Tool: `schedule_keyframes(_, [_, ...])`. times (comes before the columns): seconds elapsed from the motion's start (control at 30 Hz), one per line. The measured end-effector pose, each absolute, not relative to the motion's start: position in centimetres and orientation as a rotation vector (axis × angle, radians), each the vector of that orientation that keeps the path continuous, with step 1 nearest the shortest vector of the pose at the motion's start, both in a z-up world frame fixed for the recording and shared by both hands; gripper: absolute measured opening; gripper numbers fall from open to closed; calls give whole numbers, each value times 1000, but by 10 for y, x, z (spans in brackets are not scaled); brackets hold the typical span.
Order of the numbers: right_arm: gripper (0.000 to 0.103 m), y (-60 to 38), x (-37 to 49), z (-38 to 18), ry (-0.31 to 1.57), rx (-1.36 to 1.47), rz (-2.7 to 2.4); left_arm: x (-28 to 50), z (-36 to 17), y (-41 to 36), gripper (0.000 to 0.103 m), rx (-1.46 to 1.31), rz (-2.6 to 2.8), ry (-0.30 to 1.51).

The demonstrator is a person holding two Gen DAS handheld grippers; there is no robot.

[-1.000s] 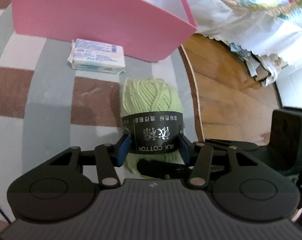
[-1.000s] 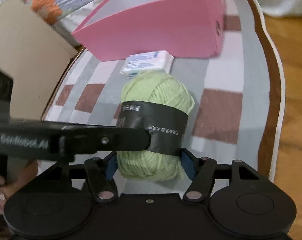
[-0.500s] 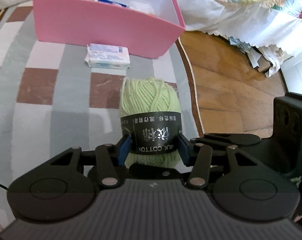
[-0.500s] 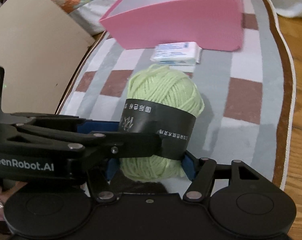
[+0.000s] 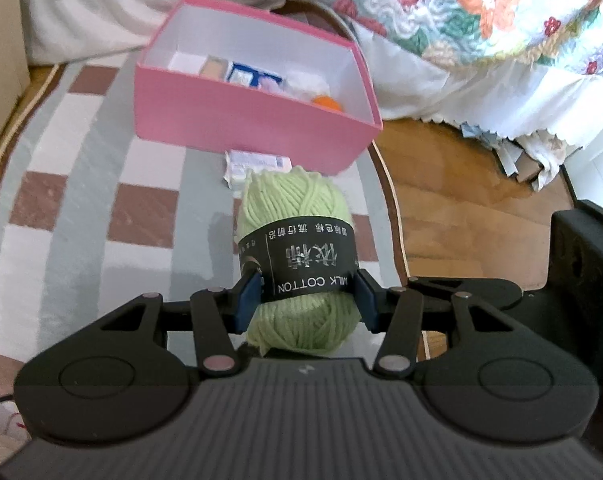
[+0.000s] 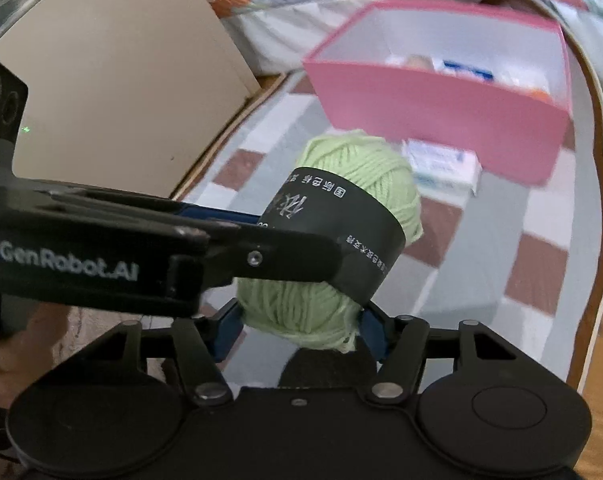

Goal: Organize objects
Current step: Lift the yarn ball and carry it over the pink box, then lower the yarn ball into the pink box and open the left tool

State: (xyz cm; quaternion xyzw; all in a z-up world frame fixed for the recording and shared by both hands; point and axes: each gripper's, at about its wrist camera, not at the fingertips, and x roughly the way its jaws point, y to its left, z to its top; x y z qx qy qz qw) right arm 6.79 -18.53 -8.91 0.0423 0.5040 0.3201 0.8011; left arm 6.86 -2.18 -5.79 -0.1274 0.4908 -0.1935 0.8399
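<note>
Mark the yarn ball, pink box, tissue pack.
yarn ball (image 5: pixel 293 196), left wrist view, bare green top above label
pink box (image 5: pixel 237 116), left wrist view, front wall
tissue pack (image 6: pixel 441 166), right wrist view, top face

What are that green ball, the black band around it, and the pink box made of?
Green ball: soft matte yarn, by its twisted strands; the label says milk cotton.
Black band: probably thin printed paper, smooth, faintly shiny, wrapped tight.
Pink box: likely cardboard, with thin stiff walls, a matte pink outside and a white inside.
</note>
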Motion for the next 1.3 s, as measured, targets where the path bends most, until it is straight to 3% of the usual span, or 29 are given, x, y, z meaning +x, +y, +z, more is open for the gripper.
schedule_keyframes(0.4, [63,-162,51,-41,847,-98,687,59,-3,-16,49,-220,-399,884])
schedule_keyframes(0.8, [63,-154,110,21,651,-211,628,128,54,-23,48,-127,-419,717])
schedule_keyframes(1.07, [63,-165,198,12,658,-149,578,215,36,-38,48,-129,-417,710])
schedule_keyframes(1.3, [63,-177,272,-34,767,-68,533,287,-22,-43,47,-226,-430,809])
